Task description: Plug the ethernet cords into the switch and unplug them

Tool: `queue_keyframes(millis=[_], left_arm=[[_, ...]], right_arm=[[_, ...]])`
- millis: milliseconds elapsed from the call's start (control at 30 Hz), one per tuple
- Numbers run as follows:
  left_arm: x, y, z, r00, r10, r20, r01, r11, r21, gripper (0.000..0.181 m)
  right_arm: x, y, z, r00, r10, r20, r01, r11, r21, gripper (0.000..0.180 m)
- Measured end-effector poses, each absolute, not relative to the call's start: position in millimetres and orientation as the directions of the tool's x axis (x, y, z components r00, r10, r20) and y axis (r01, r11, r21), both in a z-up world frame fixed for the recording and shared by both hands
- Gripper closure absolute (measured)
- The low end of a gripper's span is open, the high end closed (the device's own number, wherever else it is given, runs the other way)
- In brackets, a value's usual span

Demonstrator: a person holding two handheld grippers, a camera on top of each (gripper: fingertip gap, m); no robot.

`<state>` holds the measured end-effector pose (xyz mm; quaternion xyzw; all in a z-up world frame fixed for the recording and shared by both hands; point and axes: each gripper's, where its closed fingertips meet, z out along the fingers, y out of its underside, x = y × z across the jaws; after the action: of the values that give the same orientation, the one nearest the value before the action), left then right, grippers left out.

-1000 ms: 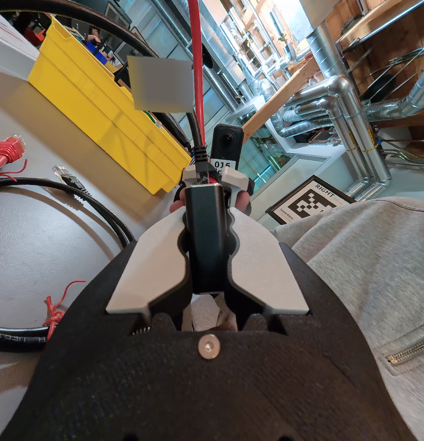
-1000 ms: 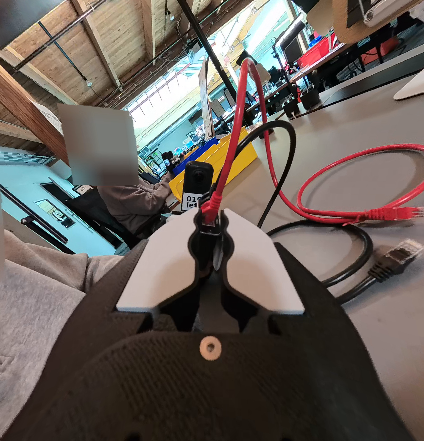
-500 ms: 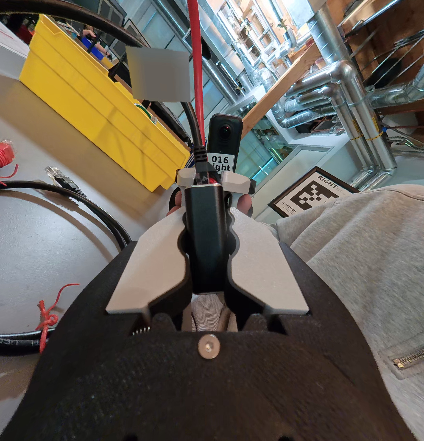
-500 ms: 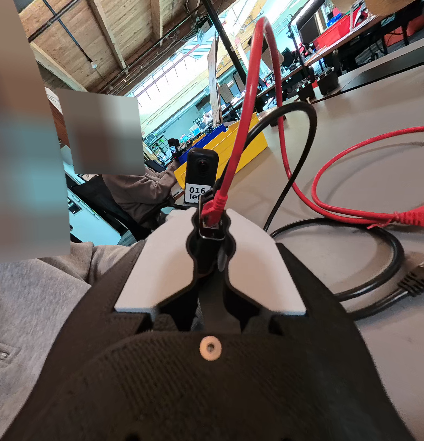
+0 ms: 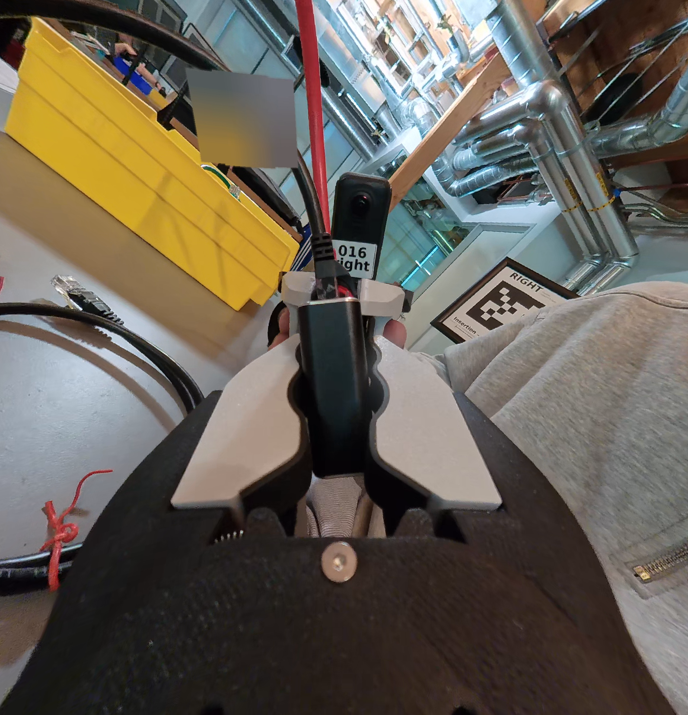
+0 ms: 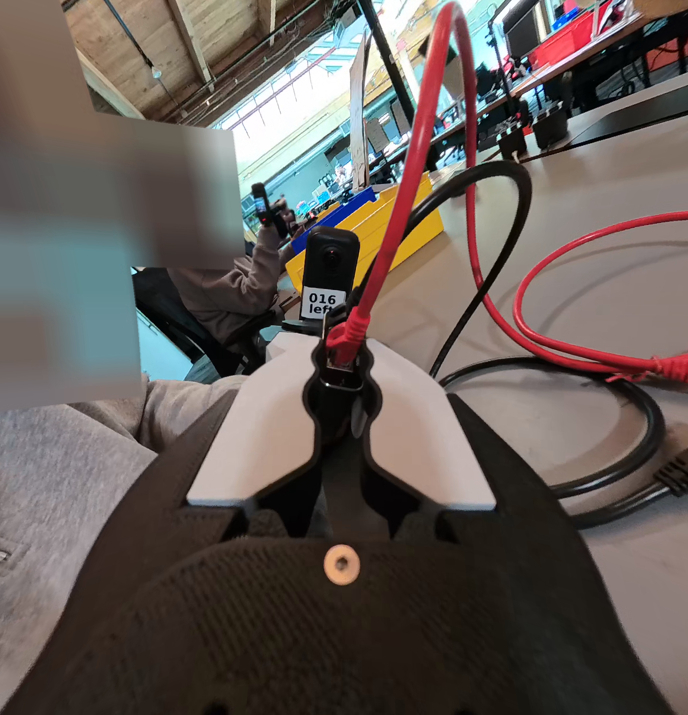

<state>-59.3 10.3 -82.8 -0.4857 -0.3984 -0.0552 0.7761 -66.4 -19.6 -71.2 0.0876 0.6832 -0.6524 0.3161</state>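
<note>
Each camera sits just behind its own hand-held gripper, looking along the fingers at the switch [image 5: 331, 387] from very close. The two views face each other across the switch [image 6: 336, 390], each showing the other's camera just beyond it. Both tilt over the table [image 5: 64, 418] and share the yellow bin [image 5: 141, 178], seen far behind the switch.

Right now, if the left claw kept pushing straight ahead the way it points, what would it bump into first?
Probably the right claw. The left claw is shut on the black switch, and the other claw sits right at the switch's far end, around the plugs; depth is hard to judge.
</note>
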Motion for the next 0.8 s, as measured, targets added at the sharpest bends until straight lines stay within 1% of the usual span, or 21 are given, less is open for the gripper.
queue_keyframes(millis=[167, 667, 800], left_arm=[[-58.8, 9.9, -82.3, 0.679, 0.302, 0.669, 0.467, 0.526, -0.711, 0.154], [-58.6, 11.5, -83.1, 0.679, 0.322, 0.660, 0.461, 0.513, -0.724, 0.152], [-57.9, 12.2, -82.8, 0.683, 0.318, 0.657, 0.461, 0.510, -0.726, 0.153]], right_arm=[[-65.5, -19.6, -69.5, -0.775, -0.307, -0.552, 0.541, 0.130, -0.831, 0.163], [-67.4, -20.2, -70.1, -0.692, -0.332, -0.641, 0.635, 0.144, -0.759, 0.165], [-67.0, -20.5, -69.4, -0.705, -0.328, -0.628, 0.621, 0.141, -0.771, 0.165]])
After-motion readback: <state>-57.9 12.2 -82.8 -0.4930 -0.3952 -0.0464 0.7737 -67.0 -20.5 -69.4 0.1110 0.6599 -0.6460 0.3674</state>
